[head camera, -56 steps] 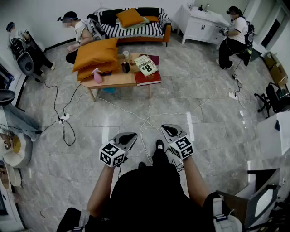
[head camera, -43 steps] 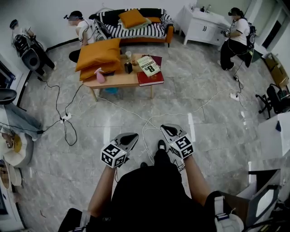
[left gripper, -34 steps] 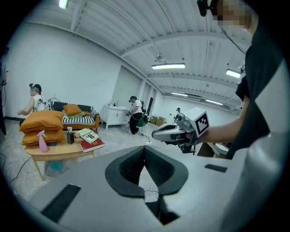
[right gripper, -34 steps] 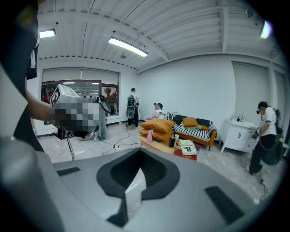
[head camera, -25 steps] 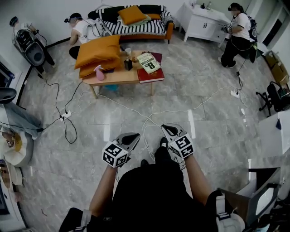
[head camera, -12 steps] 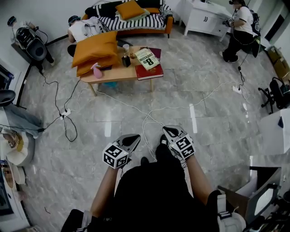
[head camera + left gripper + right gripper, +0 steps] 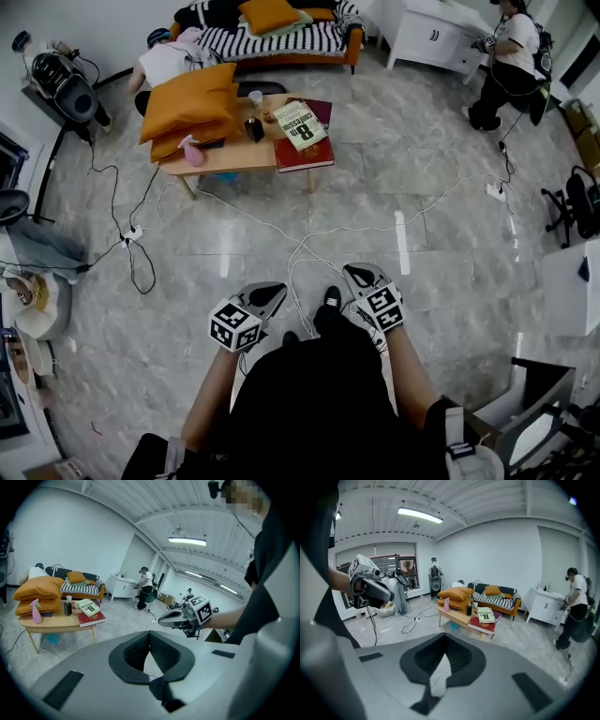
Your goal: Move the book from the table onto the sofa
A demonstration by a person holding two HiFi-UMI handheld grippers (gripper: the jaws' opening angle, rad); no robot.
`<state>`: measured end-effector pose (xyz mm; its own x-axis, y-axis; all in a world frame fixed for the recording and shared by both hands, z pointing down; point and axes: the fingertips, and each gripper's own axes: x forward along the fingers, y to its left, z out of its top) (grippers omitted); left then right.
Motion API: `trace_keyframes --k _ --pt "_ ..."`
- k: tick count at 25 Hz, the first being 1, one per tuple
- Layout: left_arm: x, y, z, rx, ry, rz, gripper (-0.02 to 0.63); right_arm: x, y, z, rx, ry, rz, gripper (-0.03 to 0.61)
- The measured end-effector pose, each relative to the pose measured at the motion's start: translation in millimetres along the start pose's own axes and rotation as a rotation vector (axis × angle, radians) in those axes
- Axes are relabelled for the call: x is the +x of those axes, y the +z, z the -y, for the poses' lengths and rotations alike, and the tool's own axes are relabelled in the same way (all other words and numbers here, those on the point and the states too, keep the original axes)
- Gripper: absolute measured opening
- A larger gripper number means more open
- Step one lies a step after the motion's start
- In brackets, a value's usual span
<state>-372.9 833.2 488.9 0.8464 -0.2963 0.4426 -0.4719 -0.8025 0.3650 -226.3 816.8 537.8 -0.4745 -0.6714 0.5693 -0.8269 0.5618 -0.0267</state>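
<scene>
A green-and-white book [image 7: 298,125] lies on a red book [image 7: 302,155] at the right end of a low wooden table [image 7: 234,157]; a maroon book lies behind them. The striped sofa [image 7: 272,42] stands beyond the table with an orange cushion on it. My left gripper [image 7: 272,292] and right gripper [image 7: 356,275] are held close in front of my body, far from the table, both shut and empty. The left gripper view shows the top book [image 7: 89,607] and the sofa [image 7: 80,588] far off. The right gripper view shows the book [image 7: 486,615] and the sofa [image 7: 499,600].
Two orange cushions [image 7: 190,111], a pink spray bottle [image 7: 192,155], a dark bottle and a cup share the table. Cables [image 7: 300,239] run across the marble floor between me and the table. One person sits by the sofa [image 7: 169,61]; another stands at a white cabinet [image 7: 431,33].
The table and sofa have drawn nearer and slid down in the head view as I walk forward. Both grippers have stayed shut, carried along in front of my body.
</scene>
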Motion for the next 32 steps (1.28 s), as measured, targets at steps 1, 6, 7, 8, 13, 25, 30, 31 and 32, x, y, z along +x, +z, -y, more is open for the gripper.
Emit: trace_keyframes --k 1,6,7,8,13,25,30,31,32 --pt "11 7 1 0.002 -0.005 -0.002 0.003 3 0 6 -0.001 0.010 0.001 0.006" --pt "70 43 15 0.035 -0.042 -0.024 0.004 10 10 21 -0.018 0.109 0.005 0.006" --pt "82 49 20 0.043 -0.052 -0.028 0.004 10 9 21 -0.031 0.139 0.001 0.006" --pt "94 54 25 0.048 -0.064 -0.032 0.004 11 7 20 -0.045 0.165 -0.006 0.006" --pt "136 60 45 0.079 -0.088 -0.083 0.004 12 0 33 0.037 0.241 0.010 0.006" --pt "156 71 21 0.040 -0.050 -0.082 0.005 19 1 91 0.015 0.211 -0.002 0.006" --pt "164 67 10 0.009 -0.085 -0.090 0.003 22 -6 88 0.037 0.196 -0.033 0.006" --pt "167 66 8 0.006 -0.102 -0.096 0.003 23 -8 87 0.042 0.191 -0.042 0.006" --pt "170 65 5 0.007 -0.120 -0.104 0.003 24 -10 85 0.048 0.184 -0.052 0.006"
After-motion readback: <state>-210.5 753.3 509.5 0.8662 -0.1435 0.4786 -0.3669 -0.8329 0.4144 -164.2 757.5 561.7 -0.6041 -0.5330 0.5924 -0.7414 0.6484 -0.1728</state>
